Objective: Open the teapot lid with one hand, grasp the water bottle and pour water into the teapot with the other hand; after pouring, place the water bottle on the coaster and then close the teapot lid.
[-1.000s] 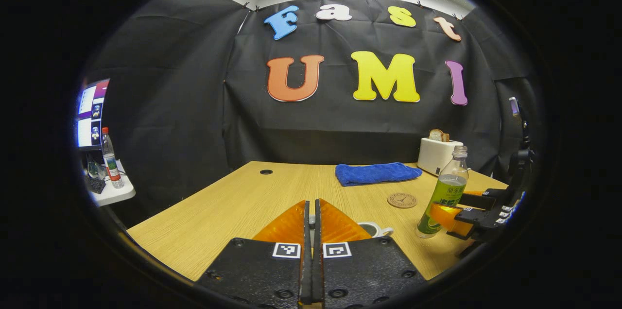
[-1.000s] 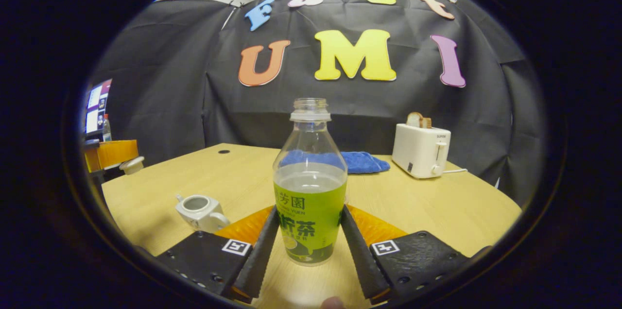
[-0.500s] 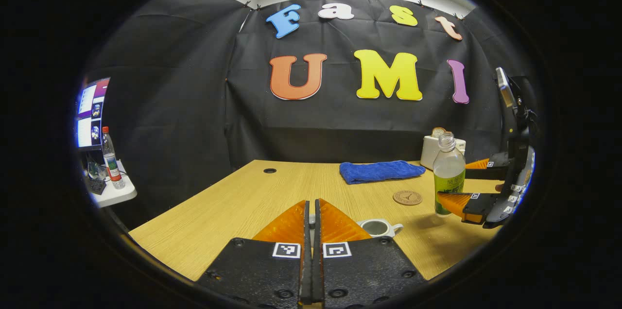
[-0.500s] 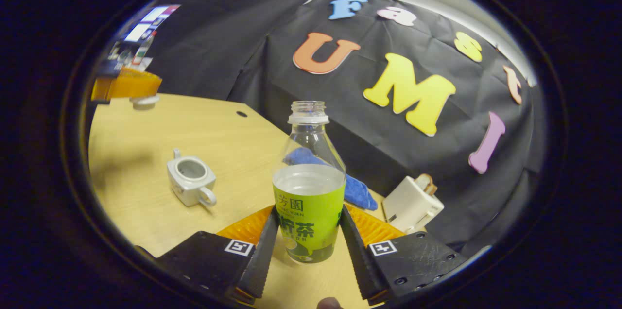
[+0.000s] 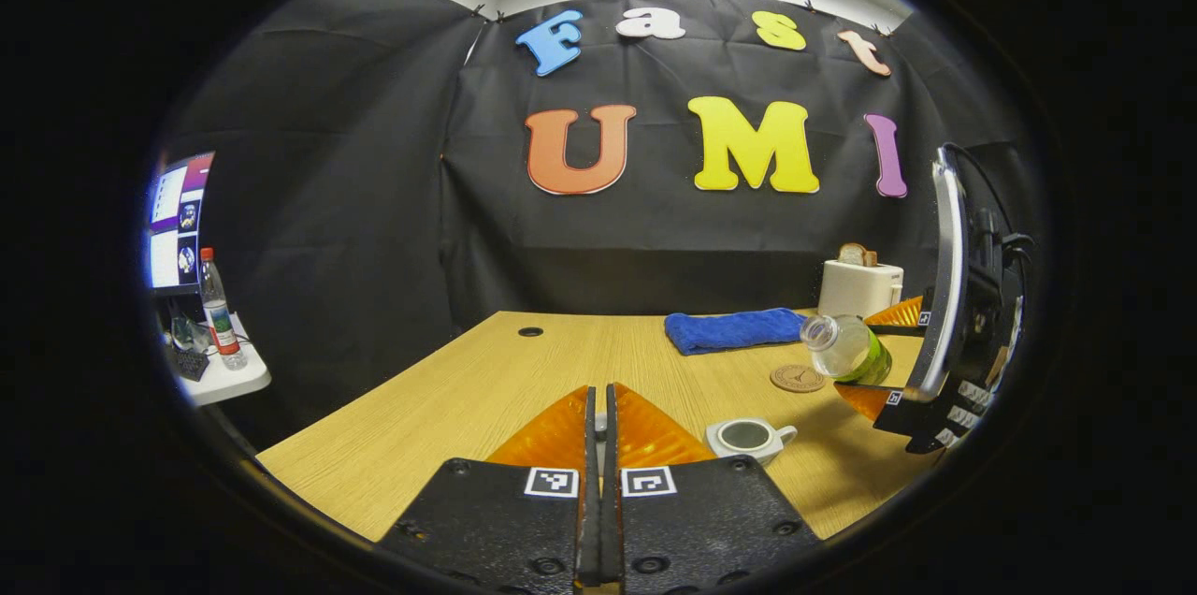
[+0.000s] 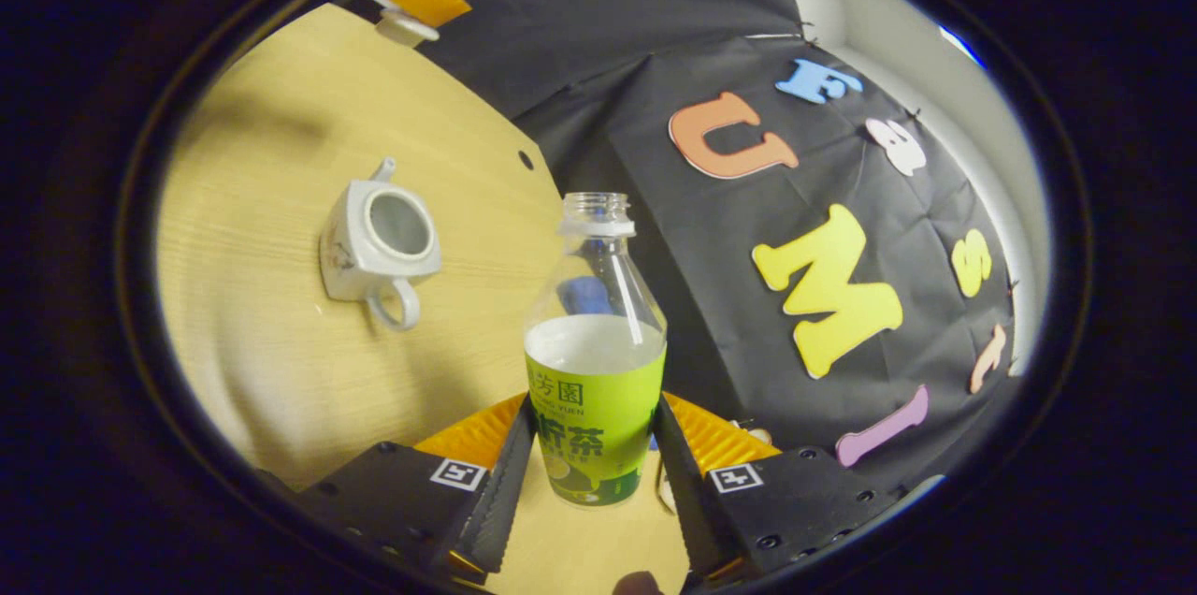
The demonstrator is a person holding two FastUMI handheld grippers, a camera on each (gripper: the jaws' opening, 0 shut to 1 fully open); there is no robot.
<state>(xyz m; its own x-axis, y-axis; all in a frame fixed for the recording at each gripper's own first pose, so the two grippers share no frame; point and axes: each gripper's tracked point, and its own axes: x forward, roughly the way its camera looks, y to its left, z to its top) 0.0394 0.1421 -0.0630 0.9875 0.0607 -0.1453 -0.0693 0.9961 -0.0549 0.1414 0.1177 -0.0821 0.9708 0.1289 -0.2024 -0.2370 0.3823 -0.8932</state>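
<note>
While tilted, water bottle (image 6: 596, 361) part full | teapot (image 6: 377, 239) lidless, open

Right gripper (image 6: 591, 445) rolled sideways with jaws clamped; left gripper (image 5: 600, 445) level, jaws closed together

Bystanders on and around the table (image 5: 449, 408)

A blue towel (image 5: 734, 330) is lying at the far edge; a toaster (image 5: 858, 288) is sitting in the far right corner, bread slices (image 5: 856, 253) sticking up.
</note>
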